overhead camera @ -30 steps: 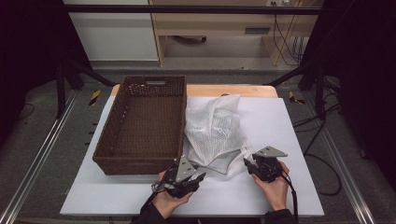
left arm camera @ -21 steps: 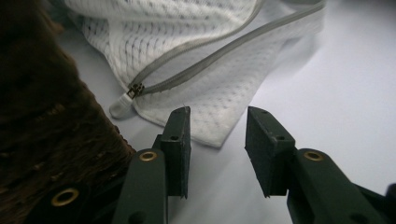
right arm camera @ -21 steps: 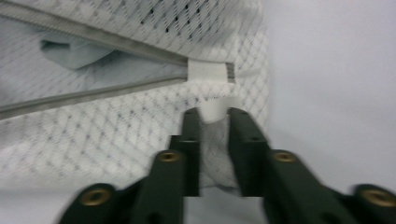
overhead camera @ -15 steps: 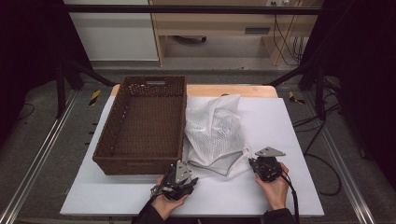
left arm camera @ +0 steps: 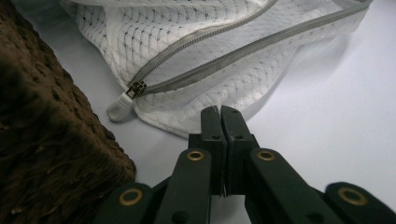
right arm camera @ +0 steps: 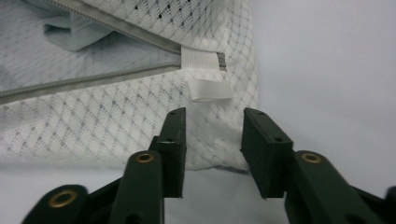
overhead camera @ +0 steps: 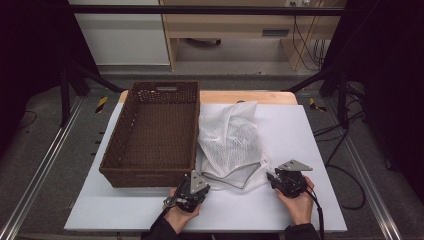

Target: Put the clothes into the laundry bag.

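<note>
A white mesh laundry bag (overhead camera: 230,142) lies on the white board beside a brown woven basket (overhead camera: 150,172). Its grey zipper stands open, with the white pull (left arm camera: 123,100) near the basket's corner (left arm camera: 46,154). My left gripper (overhead camera: 200,181) sits at the bag's near edge (left arm camera: 210,56). Its jaws have just closed and meet at the tips (left arm camera: 220,112); I cannot see whether mesh is pinched. My right gripper (overhead camera: 272,176) is at the bag's right corner. Its jaws have just been opening and stand apart (right arm camera: 212,123) around the mesh corner (right arm camera: 93,121), below a white tab (right arm camera: 210,89), not pressing.
The white board (overhead camera: 310,150) covers a wooden table. Bare board lies right of the bag and along the front edge by the person's hands. The basket stands close to the left gripper's left side. Dark frame rails run along both sides.
The left gripper has sunk a little toward the board at the bag's near edge. The right hand has kept its place at the bag's corner.
</note>
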Demonstrator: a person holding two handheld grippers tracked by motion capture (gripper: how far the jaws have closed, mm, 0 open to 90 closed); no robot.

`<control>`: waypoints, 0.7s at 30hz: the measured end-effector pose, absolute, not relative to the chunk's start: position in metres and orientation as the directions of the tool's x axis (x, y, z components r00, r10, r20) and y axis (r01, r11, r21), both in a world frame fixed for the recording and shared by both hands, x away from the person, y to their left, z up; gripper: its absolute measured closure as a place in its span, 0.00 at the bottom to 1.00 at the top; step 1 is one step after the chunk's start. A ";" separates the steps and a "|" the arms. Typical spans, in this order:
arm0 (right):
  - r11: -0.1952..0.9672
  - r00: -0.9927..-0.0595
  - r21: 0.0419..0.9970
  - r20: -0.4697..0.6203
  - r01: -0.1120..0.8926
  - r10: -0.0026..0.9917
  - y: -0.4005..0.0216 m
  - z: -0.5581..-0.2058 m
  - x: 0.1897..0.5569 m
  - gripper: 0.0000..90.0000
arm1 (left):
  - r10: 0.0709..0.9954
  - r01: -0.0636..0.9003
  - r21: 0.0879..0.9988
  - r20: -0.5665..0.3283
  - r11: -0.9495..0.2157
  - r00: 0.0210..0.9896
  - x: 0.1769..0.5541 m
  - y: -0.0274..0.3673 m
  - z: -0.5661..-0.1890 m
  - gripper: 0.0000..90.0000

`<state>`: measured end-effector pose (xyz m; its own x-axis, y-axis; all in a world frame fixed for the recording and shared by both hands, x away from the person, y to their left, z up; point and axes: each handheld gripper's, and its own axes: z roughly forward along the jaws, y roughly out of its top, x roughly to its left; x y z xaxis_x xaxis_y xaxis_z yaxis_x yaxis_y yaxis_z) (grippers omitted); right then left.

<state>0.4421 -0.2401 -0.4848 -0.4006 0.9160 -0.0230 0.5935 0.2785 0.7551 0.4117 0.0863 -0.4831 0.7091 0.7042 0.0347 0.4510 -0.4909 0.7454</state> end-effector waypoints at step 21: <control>0.282 -0.456 0.766 0.016 0.578 0.890 -0.255 -0.475 0.424 0.73 | 0.679 0.469 0.761 -0.052 -0.448 0.732 0.396 0.128 -0.468 0.78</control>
<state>0.4239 -0.2555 -0.4746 -0.4564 0.8897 0.0162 0.5778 0.2824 0.7658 0.3963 0.1285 -0.4681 0.7322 0.6792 -0.0519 0.4691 -0.4476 0.7613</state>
